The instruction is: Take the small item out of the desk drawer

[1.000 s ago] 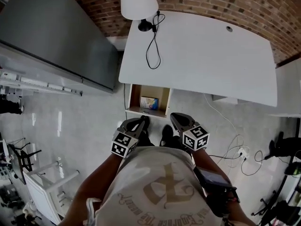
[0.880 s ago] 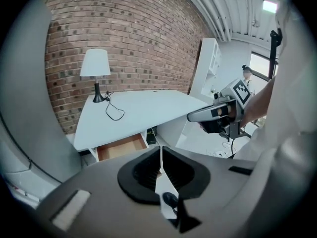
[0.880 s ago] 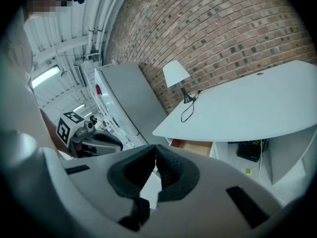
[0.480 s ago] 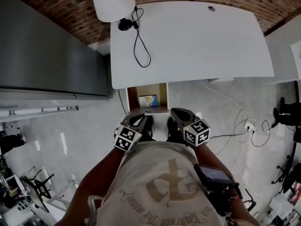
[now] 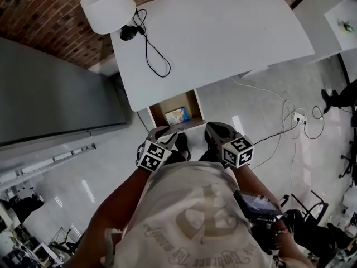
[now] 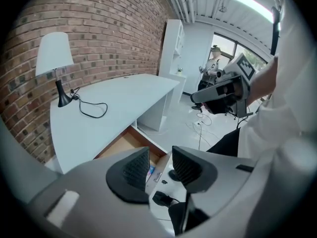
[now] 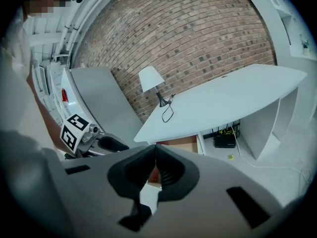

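**Bench and drawer.** The head view shows a white bench set against a brick wall. A white lamp stands at its left end, with a black cable looped across the top. Below that end the drawer stands pulled out. The small item, a light blue packet, lies flat on the drawer floor with nothing touching it.

**Left tool.** The left tool is held close to the person's body, on the near side of the drawer's front edge and clear of it. Its own view shows the jaws apart with a narrow gap. They have just been opening, and nothing is gripped. A sliver of the blue item shows through that gap, but it lies well beyond the pads in the drawer.

**Right tool.** The right tool is level with the left tool and beside it. Its own view shows the jaws together, tips meeting, with nothing clamped between them.

**Differences between views.**
- Only the head view shows the whole item and drawer.
- The right gripper view looks under the bench top and shows a black box on the floor there, which the top hides from the head view.
- The head view alone shows the power strip and loose leads on the floor to the right.
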Available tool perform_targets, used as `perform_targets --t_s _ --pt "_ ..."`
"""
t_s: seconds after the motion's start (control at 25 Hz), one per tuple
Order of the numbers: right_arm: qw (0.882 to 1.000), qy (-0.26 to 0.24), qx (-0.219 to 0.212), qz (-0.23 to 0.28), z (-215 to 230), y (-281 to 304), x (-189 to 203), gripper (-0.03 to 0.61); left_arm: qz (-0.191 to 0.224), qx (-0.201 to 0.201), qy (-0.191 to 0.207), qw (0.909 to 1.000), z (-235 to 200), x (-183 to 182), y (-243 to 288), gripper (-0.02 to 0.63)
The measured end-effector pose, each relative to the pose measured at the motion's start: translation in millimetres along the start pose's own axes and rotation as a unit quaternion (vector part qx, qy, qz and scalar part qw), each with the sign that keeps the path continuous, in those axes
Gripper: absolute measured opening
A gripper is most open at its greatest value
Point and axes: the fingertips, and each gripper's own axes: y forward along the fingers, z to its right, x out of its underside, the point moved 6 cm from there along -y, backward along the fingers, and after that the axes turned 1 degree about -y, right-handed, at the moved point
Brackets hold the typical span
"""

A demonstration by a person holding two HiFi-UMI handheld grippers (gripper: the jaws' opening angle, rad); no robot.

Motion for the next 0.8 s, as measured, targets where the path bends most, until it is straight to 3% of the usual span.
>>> perform_targets --t_s 0.4,0.8 --pt "0.998 0.030 0.053 0.028 -13.6 -6.3 18.9 0.006 -0.052 0.040 0.043 0.9969 -11.2 26.9 15.1 0.234" --pt "0.996 0.067 0.063 0.020 14.6 -21.3 45.8 0.006 -0.104 0.051 0.081 0.9899 -6.3 21.2 59.8 0.255"
